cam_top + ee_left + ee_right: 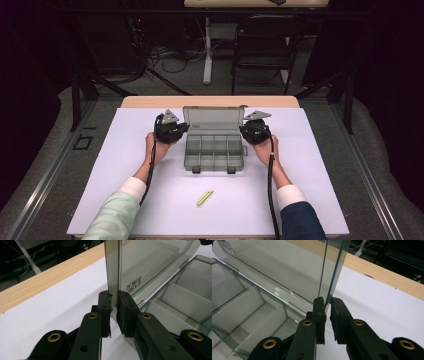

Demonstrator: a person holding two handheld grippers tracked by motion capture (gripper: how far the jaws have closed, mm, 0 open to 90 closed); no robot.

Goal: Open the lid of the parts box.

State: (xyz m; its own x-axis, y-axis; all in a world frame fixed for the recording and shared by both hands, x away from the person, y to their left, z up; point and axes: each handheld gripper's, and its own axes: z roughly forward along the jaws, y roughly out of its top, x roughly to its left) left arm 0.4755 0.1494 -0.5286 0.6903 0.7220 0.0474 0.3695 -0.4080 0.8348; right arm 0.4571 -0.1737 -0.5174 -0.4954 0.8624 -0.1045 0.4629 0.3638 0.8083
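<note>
A clear grey organiser box (214, 164) with several empty compartments sits mid-table, its lid (212, 121) standing upright at the back. My left gripper (181, 129) is at the lid's left edge and my right gripper (246, 129) at its right edge. The left gripper (113, 305) has its pads clamped on the thin side edge of the lid (150, 262), with the box tray (185, 297) to the right. The right gripper (327, 307) is shut on the opposite edge of the lid (287, 267), beside the box's dividers (242, 302).
A small yellow-green stick (204, 198) lies on the white mat (125, 200) near the front, between the person's forearms. The wooden table edge (210, 101) runs behind the box. Beyond the table stand a dark chair (265, 45) and a white desk leg (207, 50).
</note>
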